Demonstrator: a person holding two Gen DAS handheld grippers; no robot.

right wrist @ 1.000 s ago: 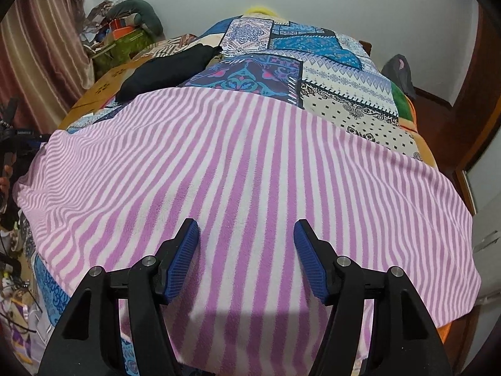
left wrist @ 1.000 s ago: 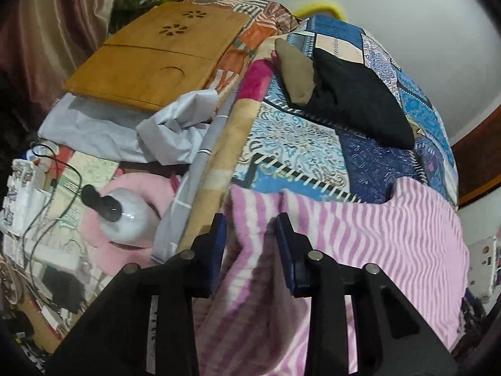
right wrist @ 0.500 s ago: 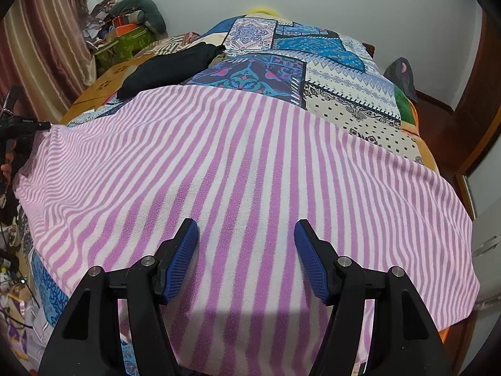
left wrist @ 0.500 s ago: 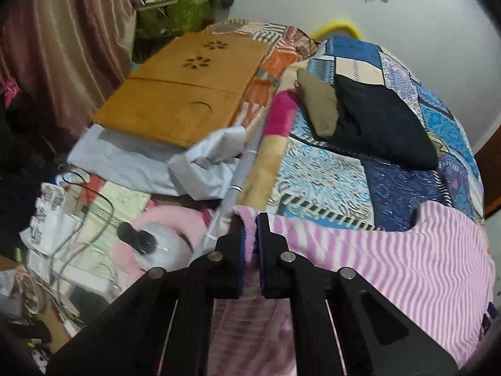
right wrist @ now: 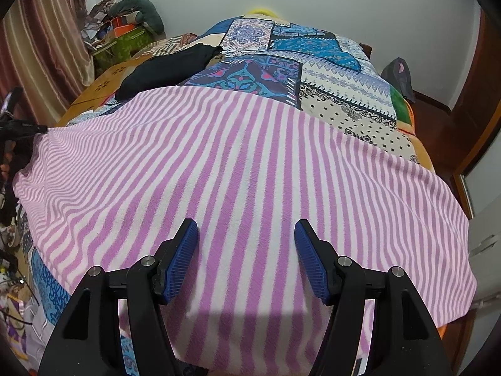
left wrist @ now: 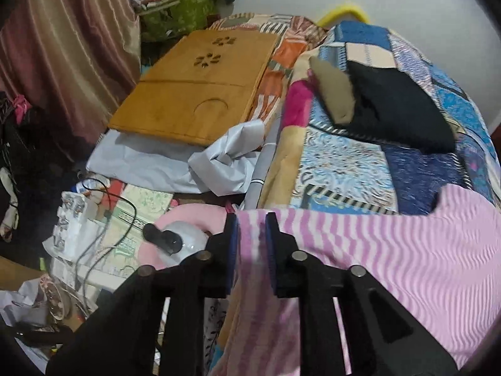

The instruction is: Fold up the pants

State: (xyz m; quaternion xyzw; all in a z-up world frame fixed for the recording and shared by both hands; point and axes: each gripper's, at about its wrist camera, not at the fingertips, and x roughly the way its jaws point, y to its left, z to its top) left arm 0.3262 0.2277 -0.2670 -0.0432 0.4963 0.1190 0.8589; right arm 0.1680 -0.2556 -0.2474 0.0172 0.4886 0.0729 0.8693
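Patchwork bedding in blue, cream and orange covers the bed that fills the room between a striped curtain and a white wall, and the pink-and-white striped fleece pants lie spread flat across its near half, with the near hem hanging over the bed's front edge. Behind the pants rests a black folded garment, and left of the bed lies a flat wooden lap tray. The long axis of the pants runs left to right across the bed, crosswise to the stripes seen from the right wrist; which end is the waistband cannot be told. The left gripper holds the pants' left corner at the bed's left edge; half a second ago its fingers were pressed nearly together on that corner, whereas now a wider gap shows with a band of fabric standing between them, so the grip appears to be loosening or resetting, and whether the pads clamp the fabric cannot be told. The right gripper is unchanged, fingers spread wide above the pants' middle, holding nothing. The fold has probably not begun.
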